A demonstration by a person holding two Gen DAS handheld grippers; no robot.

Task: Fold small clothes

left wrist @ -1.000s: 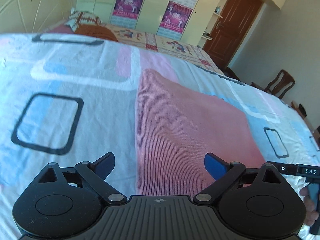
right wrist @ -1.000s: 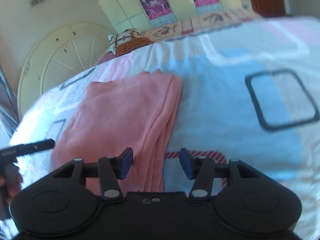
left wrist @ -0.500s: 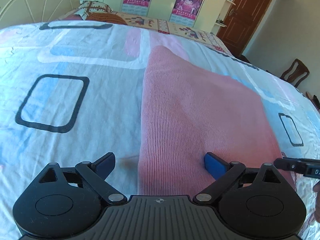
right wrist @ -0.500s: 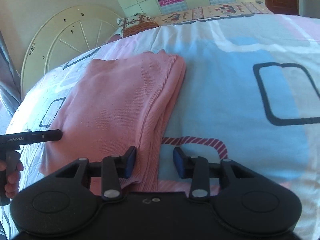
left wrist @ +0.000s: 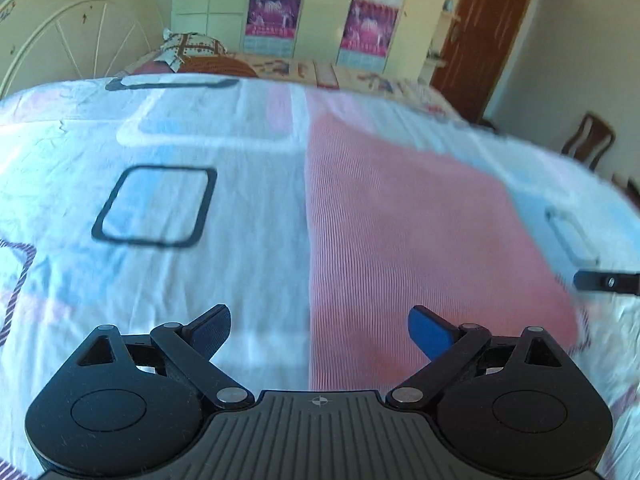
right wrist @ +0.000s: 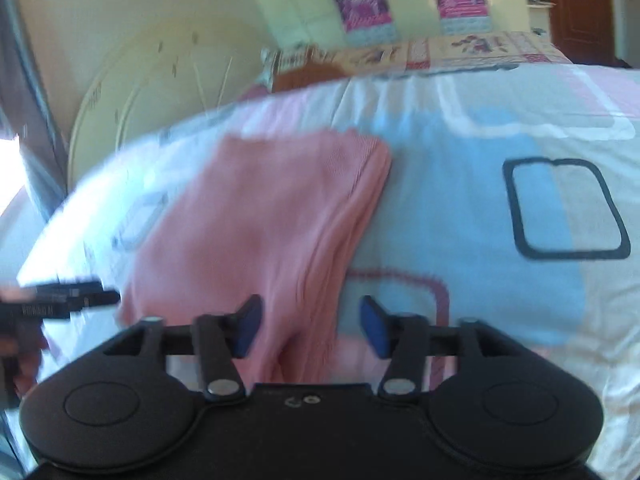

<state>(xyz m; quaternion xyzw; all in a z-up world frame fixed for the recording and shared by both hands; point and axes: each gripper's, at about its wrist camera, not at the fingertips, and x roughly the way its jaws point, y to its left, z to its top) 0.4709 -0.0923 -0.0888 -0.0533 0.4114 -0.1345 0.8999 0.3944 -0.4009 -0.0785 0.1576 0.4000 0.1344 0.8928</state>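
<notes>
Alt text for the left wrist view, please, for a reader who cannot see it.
A folded pink knit garment lies flat on a patterned bedsheet, its near left corner between the open blue fingers of the left gripper. The right gripper pokes in at the right edge; wardrobe and door stand behind.

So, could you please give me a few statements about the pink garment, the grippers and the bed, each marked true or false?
1. The pink garment lies flat on the patterned bedsheet. True.
2. The left gripper is shut on the garment. False: it is open, holding nothing.
3. The right gripper is open at the garment's near edge. True.
4. The garment is blue. False: it is pink.
5. A wooden door shows in the left wrist view. True.
</notes>
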